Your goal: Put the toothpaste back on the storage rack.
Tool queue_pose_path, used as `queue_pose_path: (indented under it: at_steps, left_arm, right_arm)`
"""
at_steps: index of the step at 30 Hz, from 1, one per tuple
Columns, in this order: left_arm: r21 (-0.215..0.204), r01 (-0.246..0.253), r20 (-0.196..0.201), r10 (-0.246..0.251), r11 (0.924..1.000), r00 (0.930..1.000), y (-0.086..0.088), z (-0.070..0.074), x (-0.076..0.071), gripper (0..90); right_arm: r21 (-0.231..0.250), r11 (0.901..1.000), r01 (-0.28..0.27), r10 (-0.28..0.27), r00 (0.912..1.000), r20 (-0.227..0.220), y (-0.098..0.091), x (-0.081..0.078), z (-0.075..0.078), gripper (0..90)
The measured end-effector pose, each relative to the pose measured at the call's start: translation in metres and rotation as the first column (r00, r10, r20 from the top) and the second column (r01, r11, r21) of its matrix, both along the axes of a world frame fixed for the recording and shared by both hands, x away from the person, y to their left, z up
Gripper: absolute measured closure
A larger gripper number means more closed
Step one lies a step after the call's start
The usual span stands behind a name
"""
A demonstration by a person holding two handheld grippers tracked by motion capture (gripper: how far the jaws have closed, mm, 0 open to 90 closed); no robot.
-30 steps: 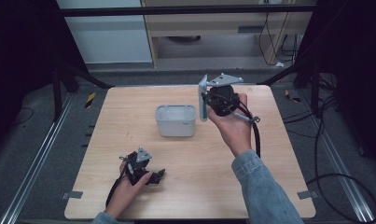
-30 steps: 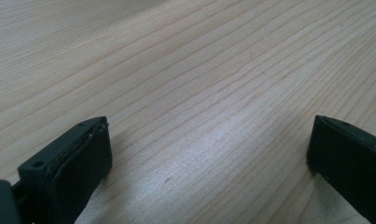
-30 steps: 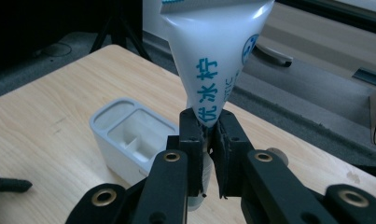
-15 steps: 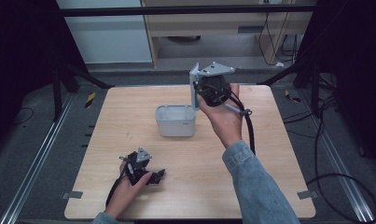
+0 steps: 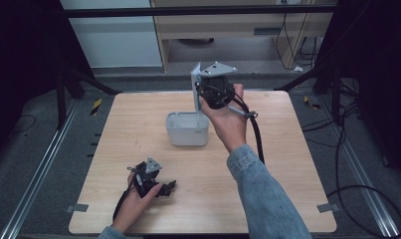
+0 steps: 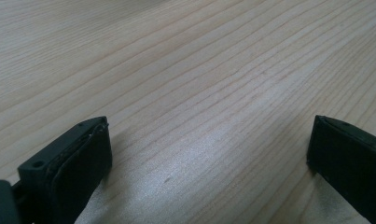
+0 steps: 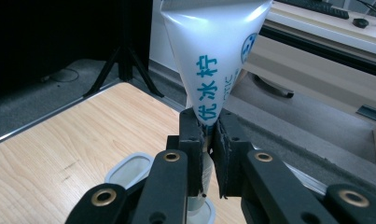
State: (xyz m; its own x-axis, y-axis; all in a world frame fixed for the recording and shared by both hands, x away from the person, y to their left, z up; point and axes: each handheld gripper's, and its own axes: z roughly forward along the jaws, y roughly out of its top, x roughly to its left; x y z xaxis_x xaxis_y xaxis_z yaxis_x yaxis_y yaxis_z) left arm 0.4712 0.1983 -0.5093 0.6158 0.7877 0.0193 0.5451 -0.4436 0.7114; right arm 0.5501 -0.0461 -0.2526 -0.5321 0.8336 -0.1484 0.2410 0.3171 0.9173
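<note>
A white squeeze tube (image 7: 213, 46) with blue characters stands upright, flat end up, and my right gripper (image 7: 208, 135) is shut on its lower part. In the high view the tube (image 5: 194, 94) hangs in the right gripper (image 5: 208, 94) above the back edge of a pale grey tub (image 5: 187, 130) at the table's middle. The tub's rim (image 7: 125, 170) shows below the jaws. My left gripper (image 5: 164, 188) lies on the wooden table near the front left, held by a hand. Its jaws (image 6: 209, 140) stand wide open with only bare wood between them.
The wooden table (image 5: 287, 149) has free room to the right and left of the tub. A black cable (image 5: 255, 134) trails from the right gripper along the denim sleeve. Metal rails and dark stands flank the table; a shelf unit stands behind it.
The right hand has carried the tube up and to the left, from beside the tub's right end to above its back edge. The left gripper has stayed where it was.
</note>
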Motion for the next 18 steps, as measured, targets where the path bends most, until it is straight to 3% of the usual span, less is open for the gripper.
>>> queue_pose_path:
  at_steps: [18]
  left_arm:
    - [-0.001,0.000,-0.001,0.000,1.0000,1.0000,0.000,0.000,0.000,0.0]
  right_arm:
    - [0.033,0.9995,0.003,-0.002,0.9996,-0.028,0.006,0.016,-0.012,82.5]
